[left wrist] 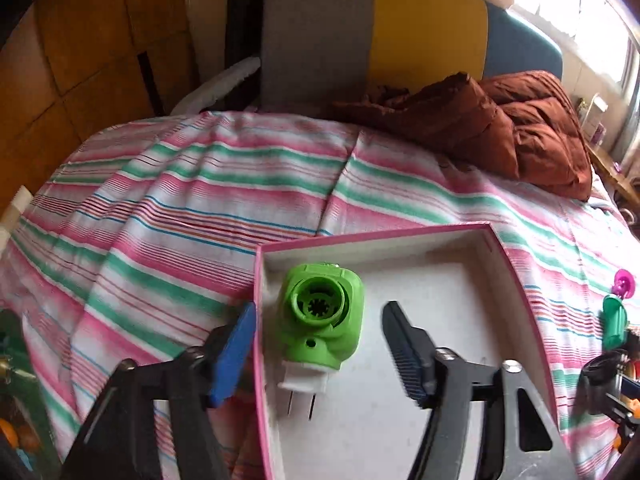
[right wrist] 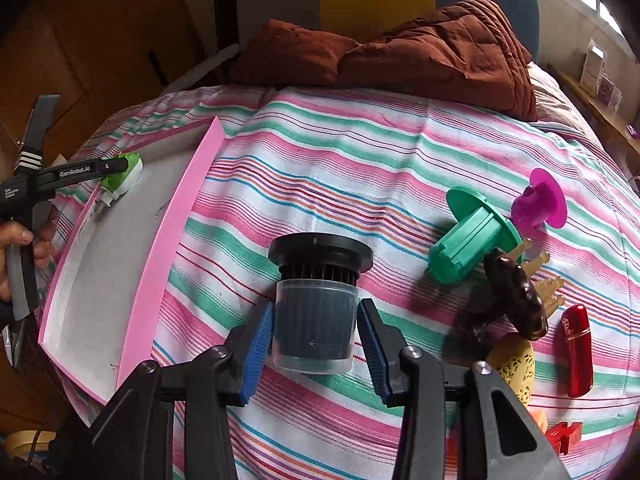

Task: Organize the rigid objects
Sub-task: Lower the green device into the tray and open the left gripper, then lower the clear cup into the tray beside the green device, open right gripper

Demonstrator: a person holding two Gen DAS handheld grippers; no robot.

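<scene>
A green plug-in device with white prongs lies in the near left corner of a shallow pink-rimmed box on the striped bed. My left gripper stands open astride it; one finger is outside the box wall, the other inside, and neither pad touches the device. In the right wrist view the box, the device and the left gripper's finger show at far left. My right gripper is shut on a black filter in a clear cup, its black cap facing away.
Right of the filter lie a green flanged piece, a magenta piece, a brown hair clip, a red case and a yellow perforated object. A brown quilt is bunched at the headboard.
</scene>
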